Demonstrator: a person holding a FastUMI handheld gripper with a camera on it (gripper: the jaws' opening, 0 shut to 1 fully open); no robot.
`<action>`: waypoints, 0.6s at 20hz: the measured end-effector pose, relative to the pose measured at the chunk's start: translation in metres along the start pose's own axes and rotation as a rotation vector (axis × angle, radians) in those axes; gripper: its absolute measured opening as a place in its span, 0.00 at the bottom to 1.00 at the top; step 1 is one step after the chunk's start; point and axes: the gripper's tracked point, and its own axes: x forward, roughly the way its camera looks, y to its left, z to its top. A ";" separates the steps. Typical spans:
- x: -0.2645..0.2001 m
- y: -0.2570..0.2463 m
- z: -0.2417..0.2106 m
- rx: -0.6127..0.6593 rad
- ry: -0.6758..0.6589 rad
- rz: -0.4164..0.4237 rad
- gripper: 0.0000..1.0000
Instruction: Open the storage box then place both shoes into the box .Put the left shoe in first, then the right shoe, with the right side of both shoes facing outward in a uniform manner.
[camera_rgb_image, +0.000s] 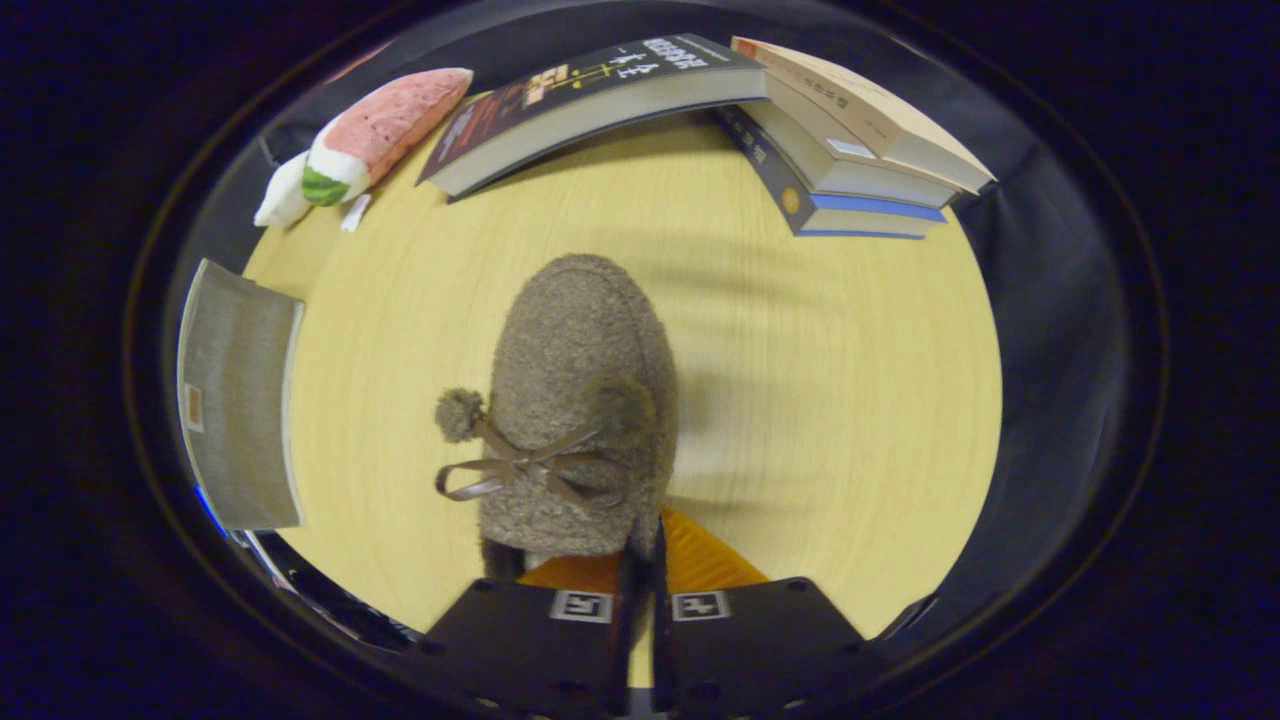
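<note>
A fuzzy brown-grey slipper shoe (580, 400) with a ribbon bow and two pompoms hangs over the yellow wooden table (820, 400), toe pointing away from me. My gripper (645, 560) is shut on the shoe's rear edge, its two fingers pressed close together on the collar. The shoe looks lifted, with a soft shadow on the table beside it.
A grey box-like item (240, 400) lies left of the shoe. Beyond the shoe sit a dark-covered book (590, 95), a stack of books (860, 150) at the far right, and a watermelon-slice plush toy (365, 140) at the far left.
</note>
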 end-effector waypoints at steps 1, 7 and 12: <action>0.001 0.000 0.000 0.003 -0.006 0.000 0.06; -0.019 0.004 -0.015 0.149 0.047 0.047 0.03; -0.084 0.036 -0.012 0.098 -0.003 0.086 0.03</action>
